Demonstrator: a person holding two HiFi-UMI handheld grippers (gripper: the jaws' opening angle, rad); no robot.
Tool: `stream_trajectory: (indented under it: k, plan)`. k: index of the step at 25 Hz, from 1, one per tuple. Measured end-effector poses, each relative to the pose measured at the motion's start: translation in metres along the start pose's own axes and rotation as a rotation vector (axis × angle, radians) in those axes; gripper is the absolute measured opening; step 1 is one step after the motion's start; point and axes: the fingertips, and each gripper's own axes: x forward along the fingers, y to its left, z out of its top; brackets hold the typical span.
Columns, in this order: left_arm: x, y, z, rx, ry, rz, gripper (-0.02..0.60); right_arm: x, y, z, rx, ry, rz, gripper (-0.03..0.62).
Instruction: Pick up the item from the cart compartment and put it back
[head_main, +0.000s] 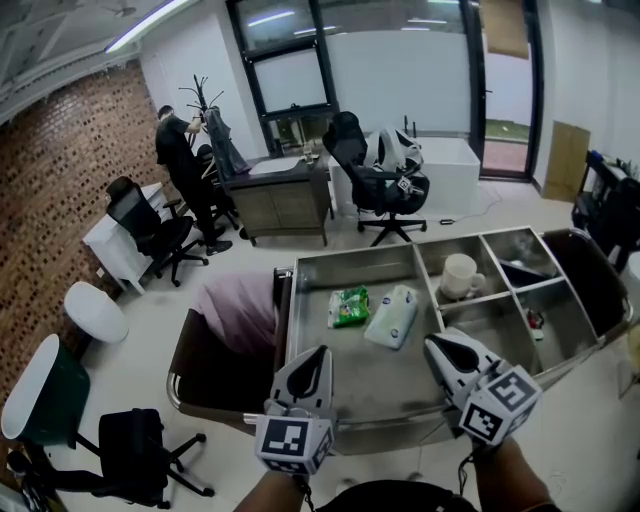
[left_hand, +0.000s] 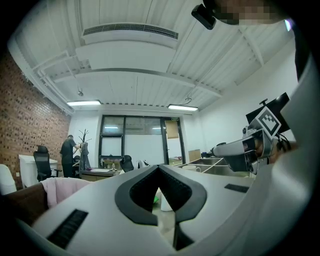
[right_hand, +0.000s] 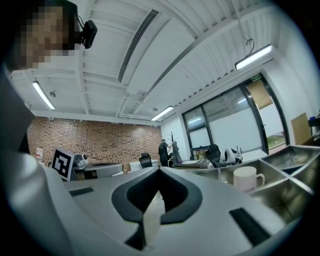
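My head camera looks steeply down, close over the cart (head_main: 340, 372). Cameras on my left tongs (left_hand: 159, 166) and right tongs (right_hand: 159, 169) sit low, facing level across it toward the far windows (head_main: 395, 75), seen in all three views.

Left gripper (left_hand: 159, 167), jaws together.

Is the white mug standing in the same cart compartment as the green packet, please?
No, the white mug stands in a smaller compartment, with a divider between it and the green packet.
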Motion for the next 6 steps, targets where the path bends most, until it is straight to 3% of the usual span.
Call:
stream_trajectory:
  k: [6]
  plan:
    - [-0.0019,0.0021,0.0005,0.001,-0.001,0.002,-0.002,0.0,0.0038,0.0043,-0.014,-0.001,0.002,0.014]
